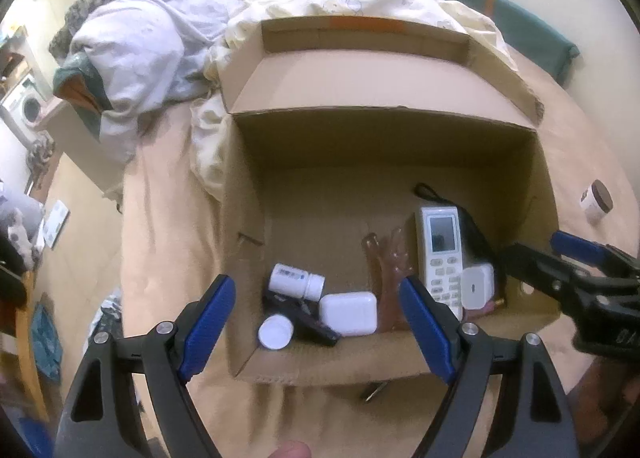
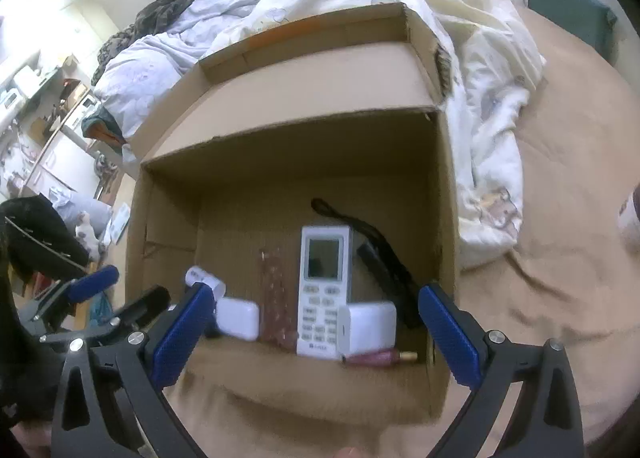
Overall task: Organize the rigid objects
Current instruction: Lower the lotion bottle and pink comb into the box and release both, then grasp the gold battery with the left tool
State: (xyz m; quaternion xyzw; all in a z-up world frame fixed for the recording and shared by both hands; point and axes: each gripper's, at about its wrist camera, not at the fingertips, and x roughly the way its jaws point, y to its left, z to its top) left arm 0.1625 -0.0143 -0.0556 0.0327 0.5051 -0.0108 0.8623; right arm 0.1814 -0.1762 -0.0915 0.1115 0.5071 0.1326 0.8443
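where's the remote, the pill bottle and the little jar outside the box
remote (image 2: 324, 286) right wrist view, on its face below the screen
pill bottle (image 1: 294, 279) left wrist view, on its label
jar (image 1: 597, 203) left wrist view, on its side

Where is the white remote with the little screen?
The white remote lies inside the cardboard box, toward its right side in both views, between the reddish clear piece and the white charger.

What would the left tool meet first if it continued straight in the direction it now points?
Probably the white rounded plastic case lying in the open cardboard box, framed between the open left tool blades; the white pill bottle lies just beside. Depth is uncertain.
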